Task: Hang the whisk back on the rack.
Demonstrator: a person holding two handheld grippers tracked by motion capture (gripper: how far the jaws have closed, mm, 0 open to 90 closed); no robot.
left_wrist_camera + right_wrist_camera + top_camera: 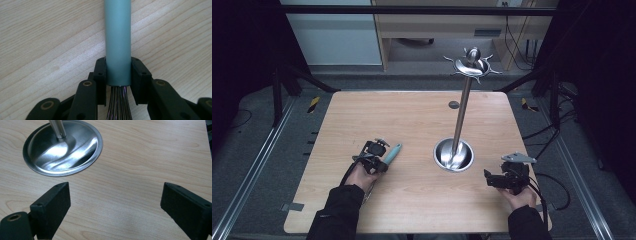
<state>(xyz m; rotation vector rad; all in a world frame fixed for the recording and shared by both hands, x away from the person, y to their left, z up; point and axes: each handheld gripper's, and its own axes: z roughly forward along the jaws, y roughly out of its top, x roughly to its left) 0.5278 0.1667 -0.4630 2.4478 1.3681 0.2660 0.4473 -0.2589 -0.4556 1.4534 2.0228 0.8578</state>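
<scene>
Left gripper [118, 75] fingers [101, 72] are clamping the teal-handled wire whisk [118, 42]; right gripper [115, 205] fingers are gaping; next likely lifting toward steel hook stand [462, 105] beyond them.

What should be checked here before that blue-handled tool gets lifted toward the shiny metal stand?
1. Grip: the left hand-held gripper has both pads pressed on the pale teal cylindrical handle: ok.
2. Grip position: it clamps the handle's end, right where thin metal wires emerge, so the long part sticks out unsupported: not ok.
3. Right hand-held gripper: jaws wide apart, nothing between them, free to help: ok.
4. Tall polished steel stand with round base: upright on the wooden table: ok.
5. Free hooks at the stand's top: too small to judge: cannot tell.
</scene>
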